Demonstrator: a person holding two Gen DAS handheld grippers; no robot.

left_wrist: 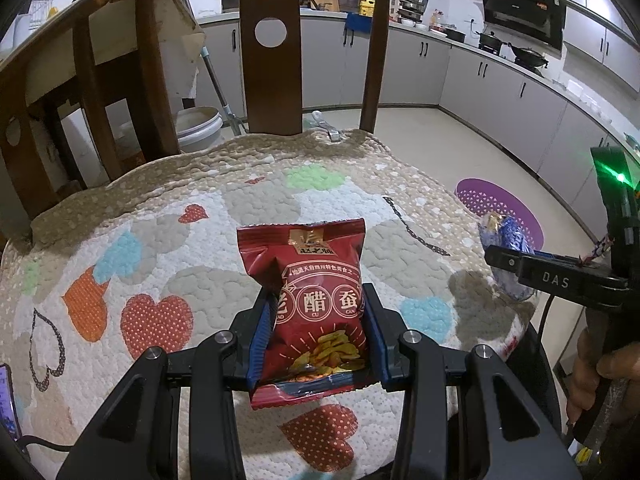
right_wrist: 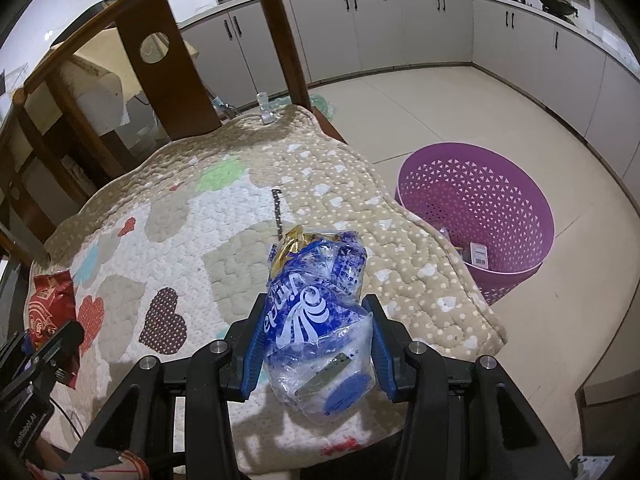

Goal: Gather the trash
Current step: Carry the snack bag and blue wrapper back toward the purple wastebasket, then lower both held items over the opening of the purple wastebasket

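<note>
Left jaws clamp red snack packet (left_wrist: 316, 312), right jaws clamp blue wrapper (right_wrist: 320, 320), purple basket (right_wrist: 476, 216) beside quilted chair (right_wrist: 224, 216).

Red snack packet (right_wrist: 50, 312) half hidden behind the left gripper (right_wrist: 44, 354) in the right wrist view, purple basket (left_wrist: 500, 212) partly blocked by the crumpled blue wrapper (left_wrist: 505, 236) in the left wrist view — basket contents (right_wrist: 478, 254) too small to identify, phone (left_wrist: 7, 400) cut off at the left edge.
</note>
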